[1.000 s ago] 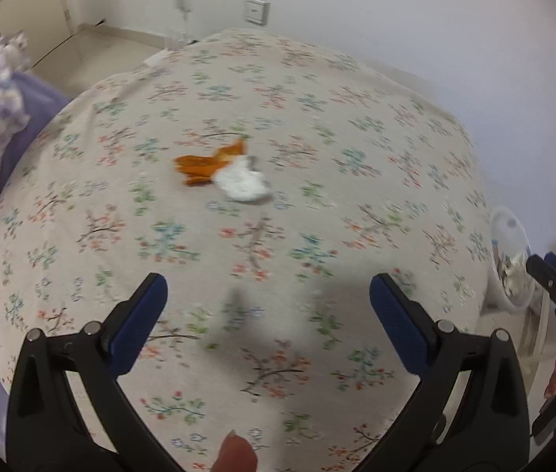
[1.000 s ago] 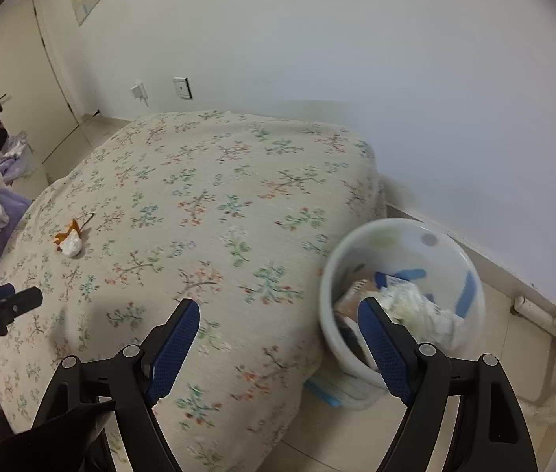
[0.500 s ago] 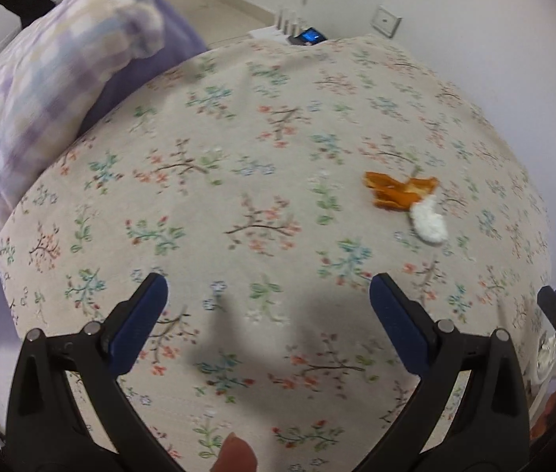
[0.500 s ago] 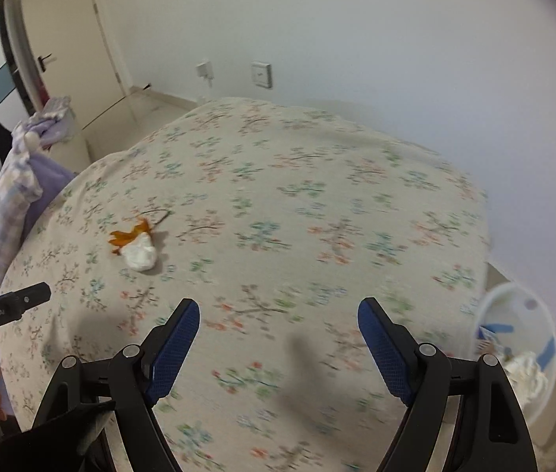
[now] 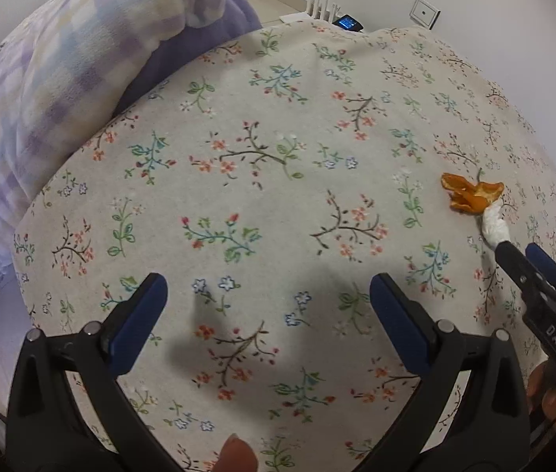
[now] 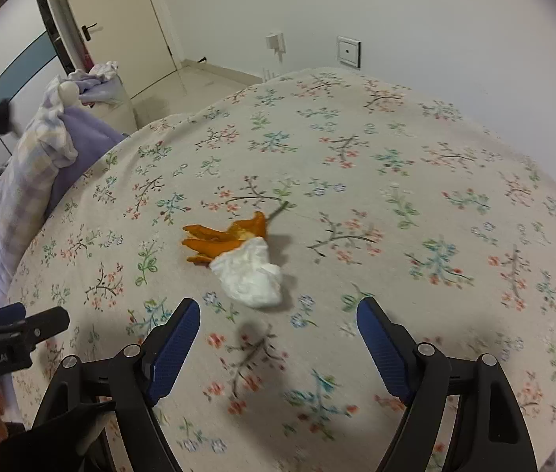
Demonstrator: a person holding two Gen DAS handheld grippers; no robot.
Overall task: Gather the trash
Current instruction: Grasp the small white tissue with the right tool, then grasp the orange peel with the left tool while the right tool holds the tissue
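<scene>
On the floral bed cover (image 6: 396, 196) an orange peel (image 6: 224, 242) lies against a crumpled white tissue (image 6: 252, 275). My right gripper (image 6: 278, 306) hovers just short of the tissue; its jaws are closing, still wide, with nothing between them. In the left wrist view the peel (image 5: 470, 196) and tissue (image 5: 494, 228) sit far right, with the right gripper's fingers (image 5: 529, 267) reaching up to the tissue. My left gripper (image 5: 268, 281) stands open and empty over bare cover, well left of the trash. It shows at the left edge (image 6: 22, 326) of the right wrist view.
A purple checked pillow and blanket (image 5: 61, 78) lie along the bed's left side. Behind the bed are a white wall with a switch plate (image 6: 348, 52), a plugged charger (image 6: 276, 42) and a door (image 6: 120, 27). A small dark device (image 5: 348, 23) rests beyond the far edge.
The right gripper has swung from the white bin across the bed to the peel and tissue, and its jaws have narrowed slightly. The left gripper has shifted left, putting the trash at its right edge.
</scene>
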